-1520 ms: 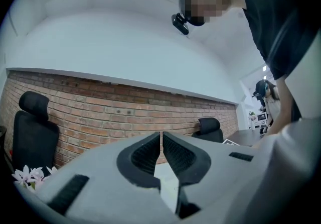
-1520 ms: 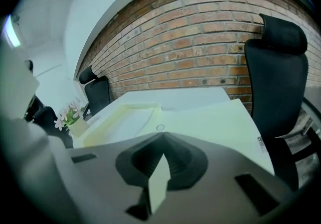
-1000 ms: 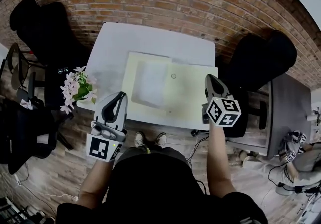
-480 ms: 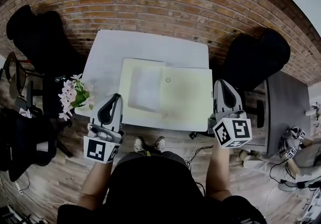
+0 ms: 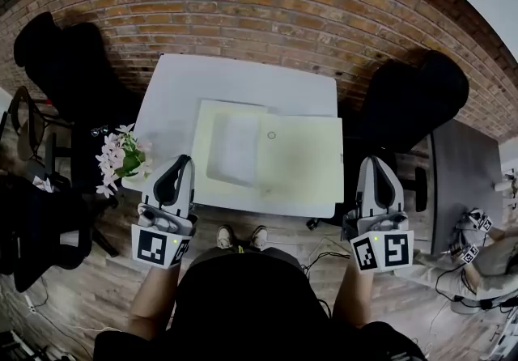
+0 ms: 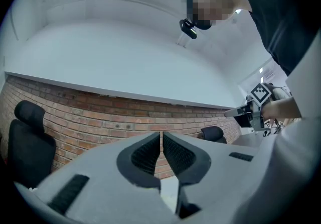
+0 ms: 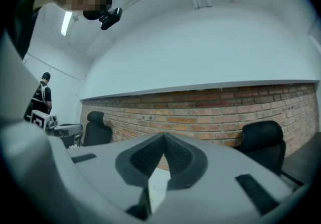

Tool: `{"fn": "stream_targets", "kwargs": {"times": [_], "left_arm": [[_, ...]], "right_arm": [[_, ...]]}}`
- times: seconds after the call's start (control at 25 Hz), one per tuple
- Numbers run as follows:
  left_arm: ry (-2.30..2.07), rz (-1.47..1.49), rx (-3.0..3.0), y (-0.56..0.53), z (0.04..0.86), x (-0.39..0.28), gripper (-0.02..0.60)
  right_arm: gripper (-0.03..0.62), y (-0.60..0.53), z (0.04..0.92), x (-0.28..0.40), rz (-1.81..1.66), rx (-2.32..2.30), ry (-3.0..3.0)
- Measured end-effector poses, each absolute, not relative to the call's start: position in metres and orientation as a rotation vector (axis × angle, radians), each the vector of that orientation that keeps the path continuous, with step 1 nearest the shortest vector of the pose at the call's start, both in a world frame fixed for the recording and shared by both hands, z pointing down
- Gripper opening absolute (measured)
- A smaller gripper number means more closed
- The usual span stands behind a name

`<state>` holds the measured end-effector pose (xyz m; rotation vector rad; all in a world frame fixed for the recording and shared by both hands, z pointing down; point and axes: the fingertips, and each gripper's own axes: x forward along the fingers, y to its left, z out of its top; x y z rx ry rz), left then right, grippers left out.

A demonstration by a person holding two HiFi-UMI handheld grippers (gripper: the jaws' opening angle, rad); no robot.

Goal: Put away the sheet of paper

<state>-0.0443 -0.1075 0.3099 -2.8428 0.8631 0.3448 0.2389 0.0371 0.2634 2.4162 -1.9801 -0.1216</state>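
Note:
A white sheet of paper point(image 5: 235, 147) lies flat on the left half of a pale yellow open folder point(image 5: 303, 161) on the white table point(image 5: 243, 76). My left gripper point(image 5: 180, 162) hangs just off the table's front left edge, shut and empty. My right gripper point(image 5: 377, 162) is off the table's front right corner, also shut with nothing in it. Both point upward at the brick wall: the left gripper point(image 6: 161, 136) and the right gripper point(image 7: 163, 138) have their jaws pressed together in their own views. Neither touches the paper or folder.
A pot of pink flowers point(image 5: 121, 155) stands beside the table's left front corner. Black chairs sit at the left point(image 5: 61, 52) and right point(image 5: 413, 96). A grey desk point(image 5: 457, 177) and a seated person point(image 5: 477, 258) are at far right. A small ring mark point(image 5: 271, 135) shows on the folder.
My right gripper has drawn back from over the folder's right edge to off the table's front right corner. The left gripper pulled back slightly. Paper and folder lie unchanged.

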Motion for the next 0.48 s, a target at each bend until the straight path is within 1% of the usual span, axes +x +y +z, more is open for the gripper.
{"fn": "stream_targets", "kwargs": {"times": [0.28, 0.48], "left_arm": [[0.889, 0.384, -2.813, -0.11, 0.293, -0.049, 0.038], [0.867, 0.396, -2.829, -0.113, 0.293, -0.037, 0.038]], "right_arm": [[0.014, 0.054, 0.254, 0.241, -0.171, 2.451, -1.946], [0.014, 0.06, 0.253, 0.251, -0.178, 2.468, -1.924]]}}
